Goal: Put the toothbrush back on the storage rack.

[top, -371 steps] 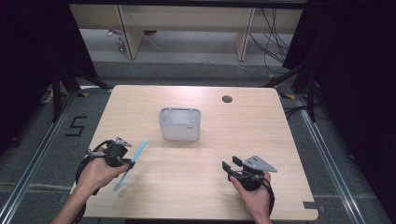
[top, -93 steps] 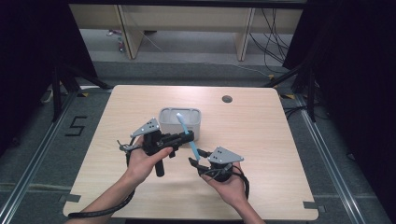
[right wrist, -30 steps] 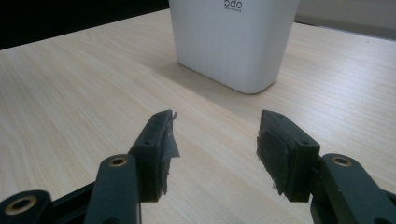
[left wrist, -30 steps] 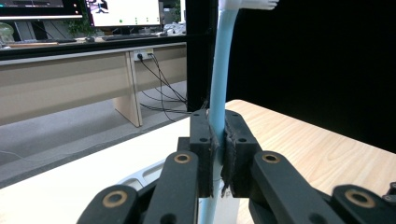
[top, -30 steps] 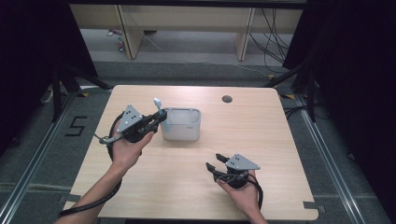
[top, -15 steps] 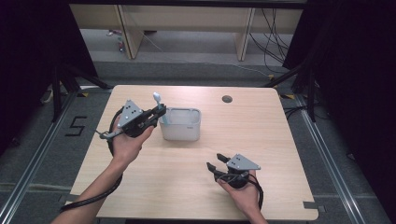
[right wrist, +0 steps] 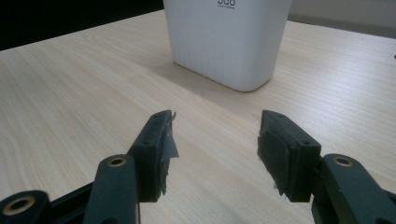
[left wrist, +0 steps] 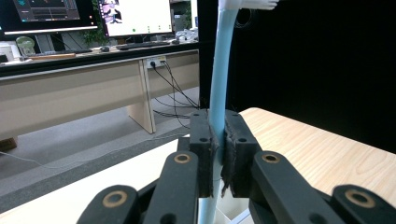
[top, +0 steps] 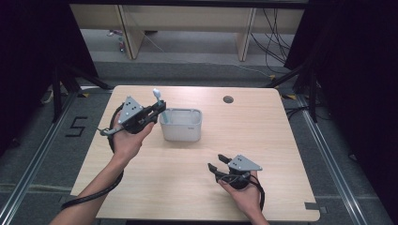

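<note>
Pale wood-grain surface (top: 281,140), smooth laminate w/ rounded corners, carried a white matt plastic bin (top: 181,124), rectangular, near its centre. Left gripper (top: 158,107) had its jaws clamped tight on a slim light-blue plastic toothbrush (left wrist: 217,93), handle upright between the pads, white head on top, held just beside the bin's left rim. Right gripper (top: 215,168) rested low near the front edge, jaws wide apart w/ nothing between them, pads frayed. Vs half a sec earlier: brush & both hands sat about where they were.
</note>
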Action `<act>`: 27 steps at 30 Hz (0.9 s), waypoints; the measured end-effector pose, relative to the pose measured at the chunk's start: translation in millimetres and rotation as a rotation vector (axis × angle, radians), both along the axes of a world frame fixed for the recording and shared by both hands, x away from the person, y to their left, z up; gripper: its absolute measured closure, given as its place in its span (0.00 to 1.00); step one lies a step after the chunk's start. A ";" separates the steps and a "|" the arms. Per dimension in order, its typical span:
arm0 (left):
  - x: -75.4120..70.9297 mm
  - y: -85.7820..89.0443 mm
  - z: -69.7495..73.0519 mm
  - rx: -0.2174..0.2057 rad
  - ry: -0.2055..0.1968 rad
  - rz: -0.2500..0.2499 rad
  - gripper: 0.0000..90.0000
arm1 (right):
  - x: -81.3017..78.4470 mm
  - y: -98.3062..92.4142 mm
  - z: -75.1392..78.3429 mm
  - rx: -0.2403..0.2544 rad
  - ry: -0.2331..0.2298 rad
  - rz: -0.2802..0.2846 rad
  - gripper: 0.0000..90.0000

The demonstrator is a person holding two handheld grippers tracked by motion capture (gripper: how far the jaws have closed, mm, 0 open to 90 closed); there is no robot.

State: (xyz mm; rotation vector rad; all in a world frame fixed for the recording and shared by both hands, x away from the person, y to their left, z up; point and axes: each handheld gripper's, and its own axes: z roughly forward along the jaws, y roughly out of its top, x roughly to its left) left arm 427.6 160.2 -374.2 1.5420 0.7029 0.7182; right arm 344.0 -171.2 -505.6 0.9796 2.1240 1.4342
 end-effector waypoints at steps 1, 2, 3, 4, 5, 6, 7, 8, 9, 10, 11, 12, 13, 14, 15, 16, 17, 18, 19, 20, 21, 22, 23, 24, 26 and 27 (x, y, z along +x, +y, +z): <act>0.5 0.0 0.2 0.001 0.001 0.002 0.92 | -0.2 0.0 0.1 0.002 0.003 -0.001 0.51; 1.0 0.0 0.5 0.000 0.000 0.003 0.92 | -0.7 0.1 0.0 0.003 0.006 -0.005 0.51; 1.6 -0.1 0.8 0.000 -0.002 0.003 0.92 | 0.0 0.0 -0.1 0.001 0.003 0.001 0.51; 2.1 -0.2 1.1 -0.002 -0.002 0.003 0.92 | -0.2 0.2 -0.3 0.003 0.007 -0.001 0.51; 2.7 -0.2 1.4 -0.003 -0.003 0.003 0.92 | -0.1 0.2 -0.4 0.003 0.004 0.001 0.51; 3.2 -0.2 1.9 -0.002 -0.003 0.004 0.92 | -0.2 0.4 -0.4 0.004 0.006 0.002 0.51; 3.8 -0.2 2.2 -0.001 -0.004 0.004 0.92 | 1.2 0.3 -0.9 0.001 -0.019 0.005 0.51; 4.3 -0.3 2.5 -0.001 -0.005 0.006 0.92 | 1.1 0.6 -1.2 0.002 -0.011 0.009 0.51; 5.0 -0.5 2.7 -0.001 -0.004 0.007 0.92 | 1.0 0.8 -1.2 0.003 -0.013 0.008 0.51; 5.6 -0.4 2.8 -0.002 -0.003 0.008 0.92 | 2.3 -0.2 -1.2 -0.014 -0.046 0.008 0.51; 6.3 -0.2 3.0 0.000 -0.003 0.009 0.92 | 1.5 0.1 -1.1 -0.008 -0.029 0.006 0.51; 7.3 -0.1 3.0 -0.002 -0.005 0.010 0.92 | 1.9 -0.3 -1.1 -0.013 -0.041 0.003 0.51; 8.1 -0.2 2.9 -0.005 -0.005 0.013 0.92 | 0.3 0.9 -0.9 0.006 -0.003 0.007 0.51; 9.1 0.0 2.9 -0.001 -0.004 0.014 0.92 | 0.0 0.5 -0.7 0.004 -0.001 0.005 0.51; 10.1 -0.2 2.9 -0.002 -0.005 0.013 0.92 | 1.0 -0.6 -0.8 -0.009 -0.032 -0.002 0.51; 10.9 -0.3 3.0 0.000 -0.006 0.014 0.92 | 1.0 -0.8 -1.0 -0.009 -0.032 0.000 0.51; 11.6 -0.8 2.9 -0.001 -0.006 0.014 0.92 | 1.3 -0.8 -1.5 -0.009 -0.037 0.001 0.51; 12.4 -1.2 2.7 -0.001 -0.006 0.015 0.92 | 1.6 -1.3 -1.7 -0.014 -0.046 -0.001 0.51; 13.2 -1.7 2.4 -0.004 -0.007 0.015 0.92 | 0.6 -0.7 -1.9 -0.004 -0.031 -0.006 0.51; 14.1 -1.8 2.0 -0.002 -0.007 0.017 0.92 | 0.4 -0.7 -1.8 -0.002 -0.028 -0.007 0.50; 15.1 -1.9 1.5 -0.003 -0.006 0.016 0.92 | 0.7 -1.0 -1.8 -0.005 -0.030 -0.006 0.50; 16.0 -1.8 1.1 -0.002 -0.005 0.019 0.92 | 1.5 -1.4 -1.8 -0.009 -0.039 -0.001 0.50; 17.0 -1.7 0.7 -0.001 -0.004 0.021 0.92 | 1.7 -1.6 -1.9 -0.010 -0.040 0.001 0.50; 17.8 -1.5 0.1 -0.002 -0.003 0.022 0.92 | 1.6 -1.6 -1.8 -0.010 -0.040 0.000 0.50; 19.3 -1.2 -0.7 -0.003 -0.003 0.027 0.92 | 1.8 -1.9 -1.9 -0.016 -0.048 0.002 0.50; 19.8 -1.0 -1.1 -0.003 0.000 0.029 0.92 | 0.2 -0.9 -2.2 -0.005 -0.026 -0.008 0.50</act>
